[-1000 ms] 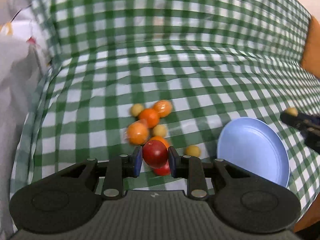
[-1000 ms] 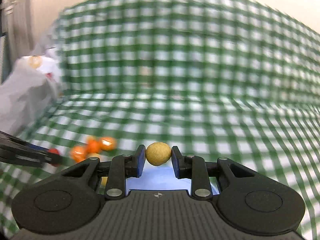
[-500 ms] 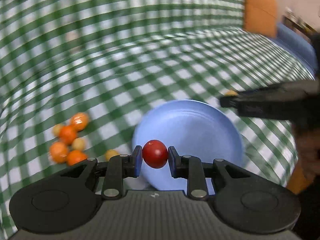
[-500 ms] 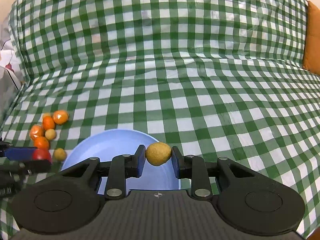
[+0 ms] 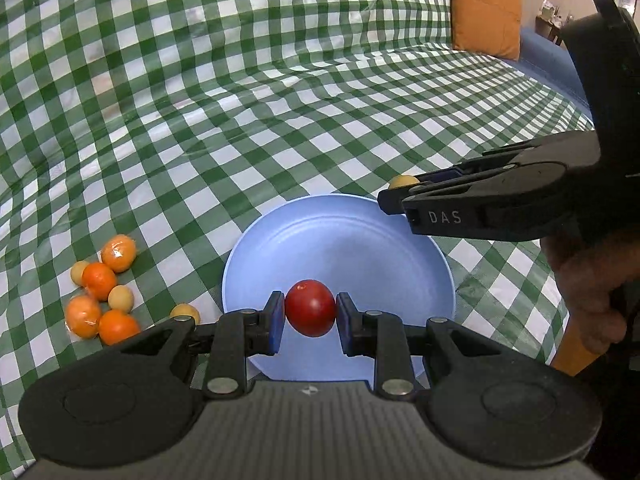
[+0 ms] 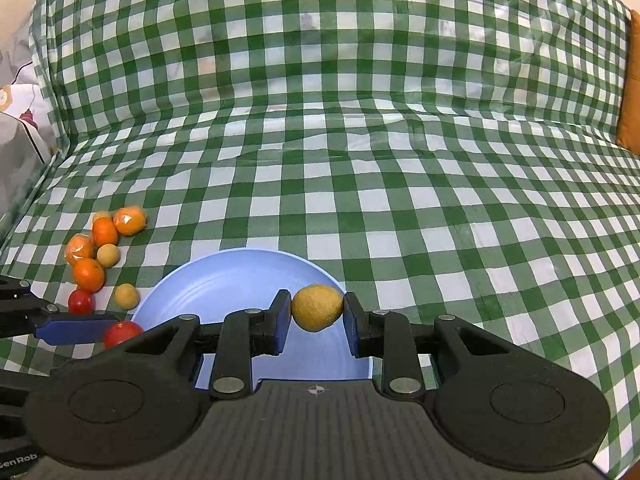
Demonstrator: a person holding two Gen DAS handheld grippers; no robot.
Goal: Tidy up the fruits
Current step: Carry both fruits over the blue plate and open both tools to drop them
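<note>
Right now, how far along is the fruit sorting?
Nothing is done: the blue plate is bare. In hand: left tool grips a red fruit, right tool a yellow fruit, both over it. Left: the pile on the cloth.

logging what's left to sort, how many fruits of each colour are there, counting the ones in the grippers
orange fruit: 4
yellow-tan fruit: 4, one of them in the right gripper
red fruit: 2, one of them in the left gripper
total: 10
</note>
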